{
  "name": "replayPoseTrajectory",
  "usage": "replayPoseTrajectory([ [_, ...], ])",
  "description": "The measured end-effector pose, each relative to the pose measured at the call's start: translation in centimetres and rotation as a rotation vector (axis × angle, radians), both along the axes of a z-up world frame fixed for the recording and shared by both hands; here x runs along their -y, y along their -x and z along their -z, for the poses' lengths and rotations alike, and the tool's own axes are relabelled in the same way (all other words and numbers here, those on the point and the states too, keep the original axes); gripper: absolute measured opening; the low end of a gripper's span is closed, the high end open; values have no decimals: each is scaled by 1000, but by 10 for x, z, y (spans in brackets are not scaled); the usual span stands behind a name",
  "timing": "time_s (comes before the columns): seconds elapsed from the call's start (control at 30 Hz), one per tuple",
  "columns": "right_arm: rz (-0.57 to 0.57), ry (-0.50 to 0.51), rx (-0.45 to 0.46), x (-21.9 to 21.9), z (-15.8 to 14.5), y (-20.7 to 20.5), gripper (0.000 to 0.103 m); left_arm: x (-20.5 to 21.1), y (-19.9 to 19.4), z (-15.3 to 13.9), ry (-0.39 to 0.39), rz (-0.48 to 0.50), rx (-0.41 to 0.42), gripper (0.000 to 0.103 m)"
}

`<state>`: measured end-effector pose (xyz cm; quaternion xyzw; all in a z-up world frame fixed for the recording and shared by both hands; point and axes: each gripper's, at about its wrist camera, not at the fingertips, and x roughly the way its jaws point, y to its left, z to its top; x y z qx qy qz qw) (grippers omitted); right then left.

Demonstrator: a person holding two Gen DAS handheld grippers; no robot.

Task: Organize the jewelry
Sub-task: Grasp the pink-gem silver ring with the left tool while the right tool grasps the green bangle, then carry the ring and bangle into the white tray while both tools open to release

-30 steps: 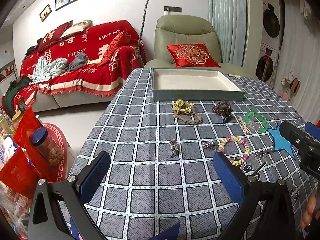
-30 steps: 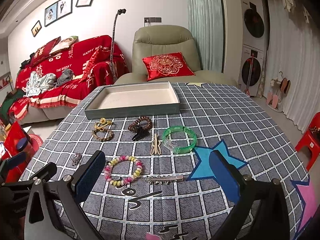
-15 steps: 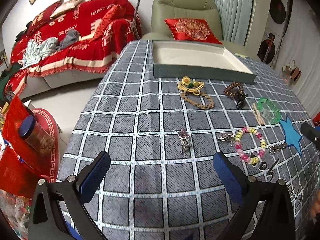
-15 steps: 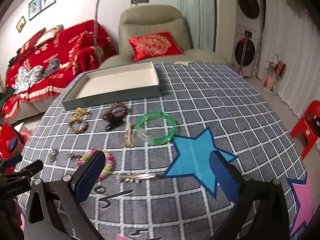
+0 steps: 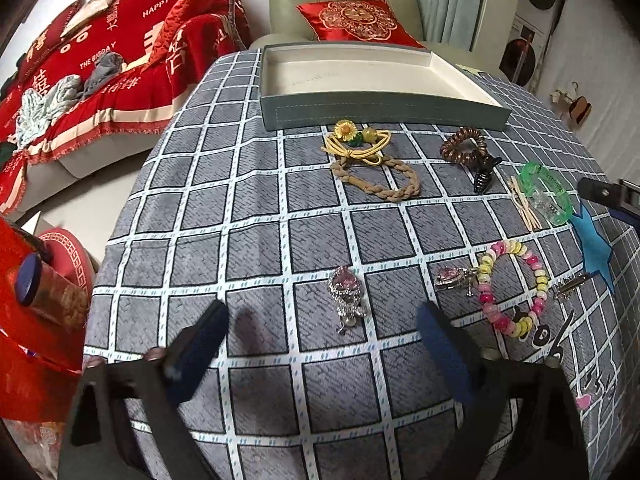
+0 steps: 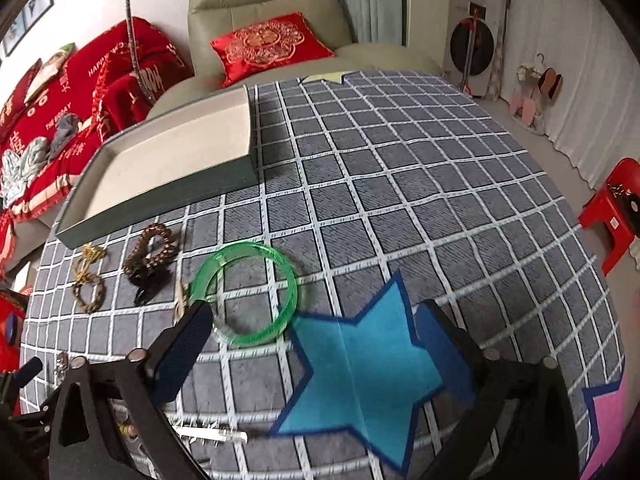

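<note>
An empty grey tray [image 5: 384, 110] stands at the far side of the checked tablecloth; it also shows in the right wrist view [image 6: 168, 204]. My left gripper [image 5: 320, 340] is open, just above the cloth, with a pink rhinestone brooch [image 5: 347, 294] lying just ahead of its fingers. A second brooch [image 5: 454, 278] and a pink-yellow bead bracelet [image 5: 514, 292] lie to the right. My right gripper [image 6: 316, 344] is open; its left finger [image 6: 184, 344] is at the near edge of the green bangle [image 6: 244, 292].
A braided band [image 5: 380, 182] with a yellow flower tie [image 5: 352, 136], a brown spiral hair tie [image 5: 464, 148], a black claw clip [image 5: 484, 172] and a silver hair clip [image 6: 212, 436] lie on the cloth. A blue star patch [image 6: 360, 364] lies under my right gripper. The table's left edge drops off.
Both grippers have moved forward and down toward the table. The left one has closed in on the pink brooch, the right one on the green bangle. Both stay open.
</note>
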<state>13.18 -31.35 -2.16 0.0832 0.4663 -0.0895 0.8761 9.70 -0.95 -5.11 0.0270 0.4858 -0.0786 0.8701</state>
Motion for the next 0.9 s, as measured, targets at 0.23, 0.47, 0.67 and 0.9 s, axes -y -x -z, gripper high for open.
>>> replayPoseTrajectory([
  [0.23, -39, -8, -92, -4, 21, -26, 73, 4, -3, 1, 12, 22, 0, 88],
  [0.47, -90, 57, -121, -22, 27, -29, 59, 7, -1, -4, 15, 54, 35, 37],
  [0.67, -108, 65, -124, -28, 23, -27, 8, 0, -3, -7, 105, 87, 9, 34],
  [0.9, -127, 37, -74, -30, 5, -14, 7, -9, -2, -31, 173, 108, 38, 34],
])
